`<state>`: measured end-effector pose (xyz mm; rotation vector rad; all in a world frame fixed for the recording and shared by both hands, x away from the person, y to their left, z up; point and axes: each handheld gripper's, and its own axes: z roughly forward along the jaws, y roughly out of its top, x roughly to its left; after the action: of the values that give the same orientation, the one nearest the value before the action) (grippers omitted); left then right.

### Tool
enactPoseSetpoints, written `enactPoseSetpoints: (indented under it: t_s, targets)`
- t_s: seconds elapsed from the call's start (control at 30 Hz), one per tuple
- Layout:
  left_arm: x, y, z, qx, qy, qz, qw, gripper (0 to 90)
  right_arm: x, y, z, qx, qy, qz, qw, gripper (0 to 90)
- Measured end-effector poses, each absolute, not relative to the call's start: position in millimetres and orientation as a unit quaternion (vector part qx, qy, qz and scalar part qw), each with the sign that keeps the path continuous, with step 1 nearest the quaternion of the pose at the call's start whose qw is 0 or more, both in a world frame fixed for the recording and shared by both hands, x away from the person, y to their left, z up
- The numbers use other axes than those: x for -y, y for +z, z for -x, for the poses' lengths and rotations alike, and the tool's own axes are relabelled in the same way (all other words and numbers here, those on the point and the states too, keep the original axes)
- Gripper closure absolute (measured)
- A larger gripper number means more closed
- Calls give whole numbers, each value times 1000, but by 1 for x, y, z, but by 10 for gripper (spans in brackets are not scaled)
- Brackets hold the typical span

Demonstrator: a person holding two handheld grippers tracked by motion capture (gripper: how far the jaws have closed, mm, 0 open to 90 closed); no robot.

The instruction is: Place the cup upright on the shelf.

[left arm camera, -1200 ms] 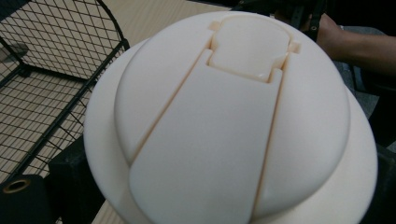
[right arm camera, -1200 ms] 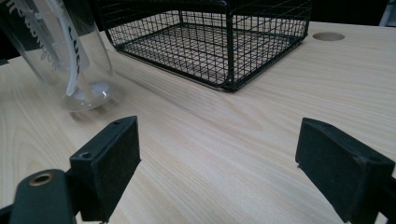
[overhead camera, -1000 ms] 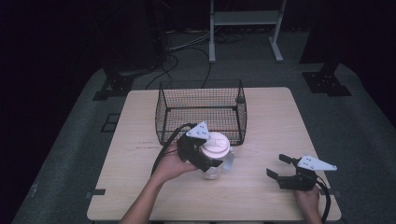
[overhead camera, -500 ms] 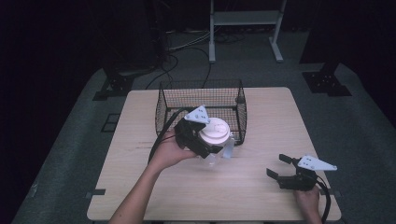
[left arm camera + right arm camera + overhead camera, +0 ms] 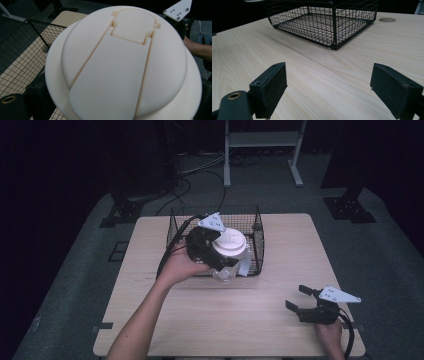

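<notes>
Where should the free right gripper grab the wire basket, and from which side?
Probably the wire basket's near corner, at the top rim. It is the closest part to the right gripper, the mesh walls stand upright and are thin enough for the open fingers to straddle. Come in low across the table, fingers either side of one wall.

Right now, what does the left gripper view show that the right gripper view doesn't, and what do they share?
The left gripper view shows, up close, a white domed cup lid with a sip-tab on top, plus the other gripper's grey plate and a bit of the person's arm behind it. The right gripper view shows its own two black jaws standing wide apart with nothing between them, and a round hole in the tabletop. Both show the black wire basket and the pale wooden table it sits on.
</notes>
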<state>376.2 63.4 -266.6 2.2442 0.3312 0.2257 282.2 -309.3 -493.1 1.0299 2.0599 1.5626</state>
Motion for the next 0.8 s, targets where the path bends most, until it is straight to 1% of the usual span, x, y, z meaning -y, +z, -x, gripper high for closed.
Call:
enactPoseSetpoints:
  t_s: [0.8]
  targets:
    - [-56,-238,-423,-170,111,-898,390,56,311,-493,-283,-724,556,-368,178,128]
